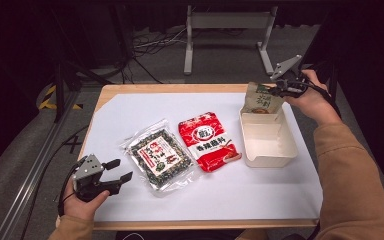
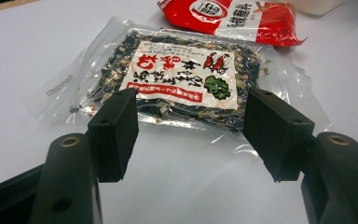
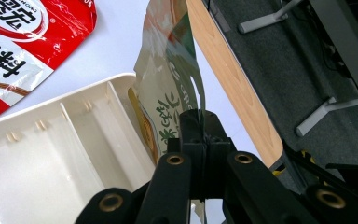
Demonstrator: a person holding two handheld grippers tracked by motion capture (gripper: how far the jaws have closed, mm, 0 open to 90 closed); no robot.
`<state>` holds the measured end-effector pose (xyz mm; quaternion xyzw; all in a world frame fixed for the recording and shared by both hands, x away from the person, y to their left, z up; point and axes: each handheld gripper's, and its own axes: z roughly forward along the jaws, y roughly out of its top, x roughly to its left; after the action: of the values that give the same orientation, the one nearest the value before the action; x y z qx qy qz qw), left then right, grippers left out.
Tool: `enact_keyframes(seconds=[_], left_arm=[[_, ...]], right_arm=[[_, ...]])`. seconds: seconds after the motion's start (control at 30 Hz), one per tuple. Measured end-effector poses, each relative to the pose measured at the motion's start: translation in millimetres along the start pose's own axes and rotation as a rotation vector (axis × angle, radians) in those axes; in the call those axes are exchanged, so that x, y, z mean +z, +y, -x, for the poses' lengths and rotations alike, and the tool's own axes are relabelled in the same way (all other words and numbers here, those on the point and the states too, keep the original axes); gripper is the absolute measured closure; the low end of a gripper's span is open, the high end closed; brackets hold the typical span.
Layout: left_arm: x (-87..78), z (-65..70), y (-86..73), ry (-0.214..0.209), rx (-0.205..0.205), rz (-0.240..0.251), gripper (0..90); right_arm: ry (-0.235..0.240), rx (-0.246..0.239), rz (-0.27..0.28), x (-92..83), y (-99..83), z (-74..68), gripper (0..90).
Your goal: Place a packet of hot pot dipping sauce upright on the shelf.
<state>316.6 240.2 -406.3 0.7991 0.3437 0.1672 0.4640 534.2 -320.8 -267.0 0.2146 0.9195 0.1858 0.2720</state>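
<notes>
My right gripper [image 1: 278, 90] is shut on the top edge of a beige and green pouch [image 1: 261, 99], which hangs upright with its lower end at the far end of the cream tray [image 1: 286, 155]. In the right gripper view the pouch [image 3: 170, 88] runs up from the closed jaws above the tray [image 3: 51, 154]. My left gripper [image 1: 119, 170] rests open at the table's near left, jaws pointing at a clear packet of dark dried greens [image 1: 159, 157]. That packet [image 2: 182, 77] lies flat just beyond the open jaws [image 2: 191, 135]. A red packet [image 1: 206, 140] lies flat between the clear packet and the tray.
A white sheet [image 1: 230, 195] covers the wooden table [image 1: 130, 89]. Beyond the far edge stand a metal frame [image 1: 227, 30] and floor cables. An aluminium rail [image 1: 35, 170] runs along the left side. The red packet [image 2: 233, 16] lies behind the clear one.
</notes>
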Motion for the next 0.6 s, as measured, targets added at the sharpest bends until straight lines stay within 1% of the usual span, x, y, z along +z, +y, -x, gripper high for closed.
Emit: enact_keyframes(seconds=[0.07, 0.23, 0.4, 0.43, 0.53, 0.6], left_arm=[[0.0, 0.0, 0.0, 0.000, 0.000, 0.001, 36.6], [-0.2, -0.1, 0.0, -0.001, 0.000, 0.001, 36.5], [-0.1, -0.1, -0.2, -0.001, -0.002, 0.005, 36.5], [-0.1, -0.2, -0.2, -0.002, -0.003, 0.006, 36.5], [-0.1, -0.4, -0.2, -0.003, -0.004, 0.007, 36.5], [0.1, -0.4, -0.2, -0.004, -0.004, 0.006, 36.4]], right_arm=[[0.011, 0.003, -0.010, 3.9, -1.3, -0.4, 89.6], [0.030, 0.005, -0.014, 10.8, 0.3, -4.1, 89.4], [0.033, 0.000, -0.027, 15.0, 3.1, -6.7, 89.0], [0.029, 0.009, -0.024, 14.8, 3.7, -6.8, 88.1], [0.035, 0.014, -0.024, 14.0, 3.3, -5.9, 85.8], [0.039, 0.037, -0.011, 12.0, 2.5, -5.2, 82.5]])
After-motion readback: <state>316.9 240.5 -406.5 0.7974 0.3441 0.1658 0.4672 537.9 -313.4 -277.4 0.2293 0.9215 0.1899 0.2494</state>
